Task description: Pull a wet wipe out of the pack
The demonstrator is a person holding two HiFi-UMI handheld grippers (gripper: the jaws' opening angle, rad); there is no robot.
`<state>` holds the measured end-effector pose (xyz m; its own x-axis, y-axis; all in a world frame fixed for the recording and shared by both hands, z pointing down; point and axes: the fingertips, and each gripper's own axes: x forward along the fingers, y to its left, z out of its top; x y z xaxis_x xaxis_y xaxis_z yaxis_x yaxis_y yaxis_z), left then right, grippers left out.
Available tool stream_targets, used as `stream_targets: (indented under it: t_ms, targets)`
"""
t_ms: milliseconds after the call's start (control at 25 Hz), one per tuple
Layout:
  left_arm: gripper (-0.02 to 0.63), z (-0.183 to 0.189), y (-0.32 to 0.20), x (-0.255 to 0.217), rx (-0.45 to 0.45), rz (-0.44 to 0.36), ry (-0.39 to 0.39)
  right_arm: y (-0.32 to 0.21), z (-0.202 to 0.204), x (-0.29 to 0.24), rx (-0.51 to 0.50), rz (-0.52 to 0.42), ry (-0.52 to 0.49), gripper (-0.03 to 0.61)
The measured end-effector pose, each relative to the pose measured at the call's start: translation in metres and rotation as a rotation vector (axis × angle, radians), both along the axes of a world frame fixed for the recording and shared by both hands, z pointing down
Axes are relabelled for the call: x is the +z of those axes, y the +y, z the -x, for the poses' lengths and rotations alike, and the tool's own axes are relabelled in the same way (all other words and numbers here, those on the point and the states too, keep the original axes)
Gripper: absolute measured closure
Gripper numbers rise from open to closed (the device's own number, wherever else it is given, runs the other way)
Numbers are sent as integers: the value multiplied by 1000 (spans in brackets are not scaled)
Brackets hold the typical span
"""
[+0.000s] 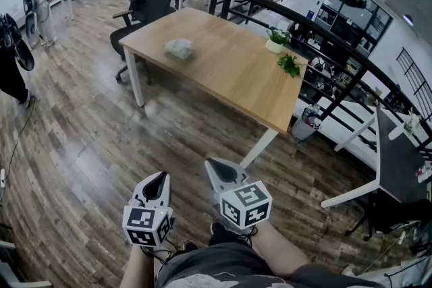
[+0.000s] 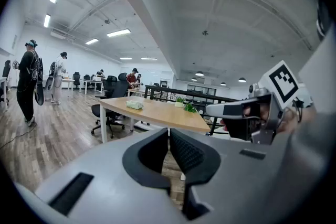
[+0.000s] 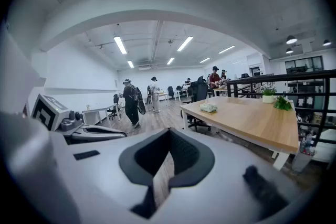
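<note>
The wet wipe pack (image 1: 179, 48) is a pale greenish packet lying on the wooden table (image 1: 229, 71), towards its far left part. It also shows small and distant in the left gripper view (image 2: 134, 105) and the right gripper view (image 3: 208, 108). Both grippers are held low over the wooden floor, well short of the table. My left gripper (image 1: 160, 176) is shut with nothing between its jaws, as its own view (image 2: 169, 132) confirms. My right gripper (image 1: 213, 162) beside it is shut and empty too (image 3: 168, 132).
A white potted plant (image 1: 276, 40) and a loose green plant (image 1: 290, 65) sit at the table's far right edge. Black office chairs (image 1: 145, 0) stand behind the table, and a dark railing (image 1: 324, 44) runs to the right. A person (image 1: 40, 3) stands far left.
</note>
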<state>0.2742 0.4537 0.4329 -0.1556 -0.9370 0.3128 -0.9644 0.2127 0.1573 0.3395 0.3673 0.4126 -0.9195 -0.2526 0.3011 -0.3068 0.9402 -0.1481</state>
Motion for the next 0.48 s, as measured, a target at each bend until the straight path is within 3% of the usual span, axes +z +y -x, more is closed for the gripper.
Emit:
stream_targets:
  t_ms: [160, 480]
  targets:
    - [589, -1, 2, -7, 1, 1, -33, 2, 0, 1, 1, -1, 11, 555]
    - [589, 9, 9, -5, -30, -2, -4, 7, 5, 1, -13, -7, 14, 555]
